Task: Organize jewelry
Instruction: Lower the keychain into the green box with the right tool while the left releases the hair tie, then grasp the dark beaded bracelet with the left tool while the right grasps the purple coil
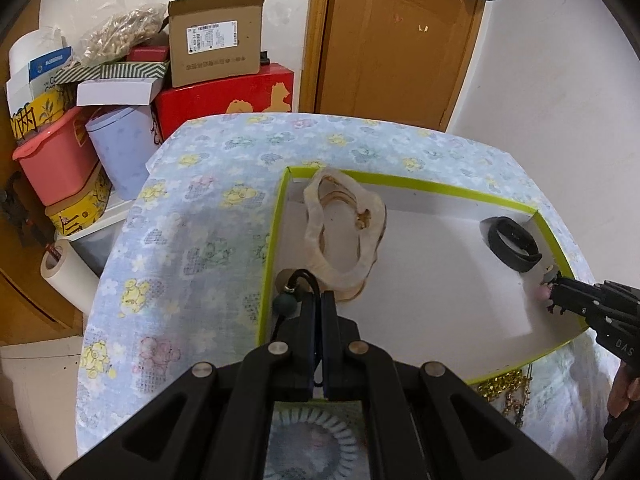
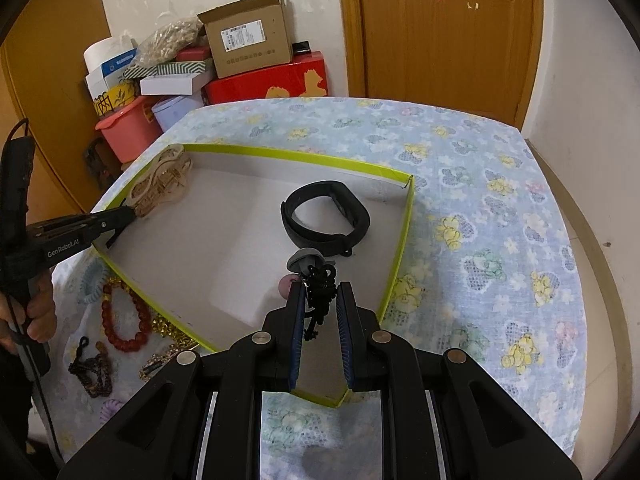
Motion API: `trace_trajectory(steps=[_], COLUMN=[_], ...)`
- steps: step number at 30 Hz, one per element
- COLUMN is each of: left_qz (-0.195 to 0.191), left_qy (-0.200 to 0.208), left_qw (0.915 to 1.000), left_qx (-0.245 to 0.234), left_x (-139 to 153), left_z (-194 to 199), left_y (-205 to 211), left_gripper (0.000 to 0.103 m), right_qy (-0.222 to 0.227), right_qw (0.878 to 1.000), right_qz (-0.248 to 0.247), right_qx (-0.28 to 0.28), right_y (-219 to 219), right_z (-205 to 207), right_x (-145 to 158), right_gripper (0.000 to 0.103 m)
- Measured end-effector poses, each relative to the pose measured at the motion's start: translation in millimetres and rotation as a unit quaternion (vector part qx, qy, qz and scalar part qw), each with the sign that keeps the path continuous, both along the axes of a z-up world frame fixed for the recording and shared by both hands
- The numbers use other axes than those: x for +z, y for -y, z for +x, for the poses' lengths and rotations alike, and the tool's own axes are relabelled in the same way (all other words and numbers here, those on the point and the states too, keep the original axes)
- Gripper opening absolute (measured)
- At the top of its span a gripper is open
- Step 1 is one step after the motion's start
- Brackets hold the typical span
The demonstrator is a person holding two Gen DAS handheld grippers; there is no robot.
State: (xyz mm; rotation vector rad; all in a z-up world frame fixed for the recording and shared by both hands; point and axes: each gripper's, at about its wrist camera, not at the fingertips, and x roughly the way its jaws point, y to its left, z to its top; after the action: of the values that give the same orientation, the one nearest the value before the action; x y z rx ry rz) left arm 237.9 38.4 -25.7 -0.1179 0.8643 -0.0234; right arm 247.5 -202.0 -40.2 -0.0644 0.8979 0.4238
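Left gripper [image 1: 319, 300], pressed together, pinches a black cord [image 1: 306, 280]; right gripper [image 2: 319, 292] pinches a black knotted cord charm [image 2: 320, 284]. Only the right view shows a red bead bracelet [image 2: 124, 316], at 9 o'clock.

Home rm: floral tablecloth [image 2: 480, 208], stacked boxes [image 2: 248, 40]

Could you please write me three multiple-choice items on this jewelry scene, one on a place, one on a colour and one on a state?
1. Where does the black wristband lie?
A. inside the green-rimmed box
B. on the floral tablecloth
C. on the cardboard carton

2. What colour is the bead bracelet on the cloth beside the box?
A. blue
B. red
C. white

3. How does the left tool stand?
A. wide open
B. shut on a black cord
C. shut on the wristband

Answers: 1 A, the band rests on the box's white floor; 2 B, its beads look translucent red; 3 B, the fingers meet around the cord's loop.
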Motion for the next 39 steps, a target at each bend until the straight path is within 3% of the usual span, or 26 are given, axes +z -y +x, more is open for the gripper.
trace_trajectory(steps=[5, 10, 14, 24, 39], left_qz=[0.011, 0.009, 0.014, 0.010, 0.005], left_qy=[0.002, 0.005, 0.018, 0.035, 0.047], left_qw=[0.9999, 0.9999, 0.9997, 0.9993, 0.9989], left_qx=[0.002, -0.002, -0.006, 0.004, 0.001], left_x=[3, 5, 12, 26, 37], left_z=[-5, -11, -20, -52, -140], left_y=[0, 3, 6, 1, 14], left_gripper=[0.005, 0.022, 0.033, 0.035, 0.035], right_qy=[-0.004, -0.002, 0.005, 0.019, 0.029], right_qw=[1.000, 1.000, 1.000, 1.000, 0.999], right_qz=[0.000, -0.001, 0.001, 0.017, 0.039], right_qx=[0.002, 0.003, 0.001, -0.007, 0.019], right_y=[-1, 1, 4, 15, 18], right_z=[0, -4, -12, -44, -136], right_x=[0, 2, 7, 21, 29], right_gripper=[0.017, 0.019, 0.032, 0.033, 0.033])
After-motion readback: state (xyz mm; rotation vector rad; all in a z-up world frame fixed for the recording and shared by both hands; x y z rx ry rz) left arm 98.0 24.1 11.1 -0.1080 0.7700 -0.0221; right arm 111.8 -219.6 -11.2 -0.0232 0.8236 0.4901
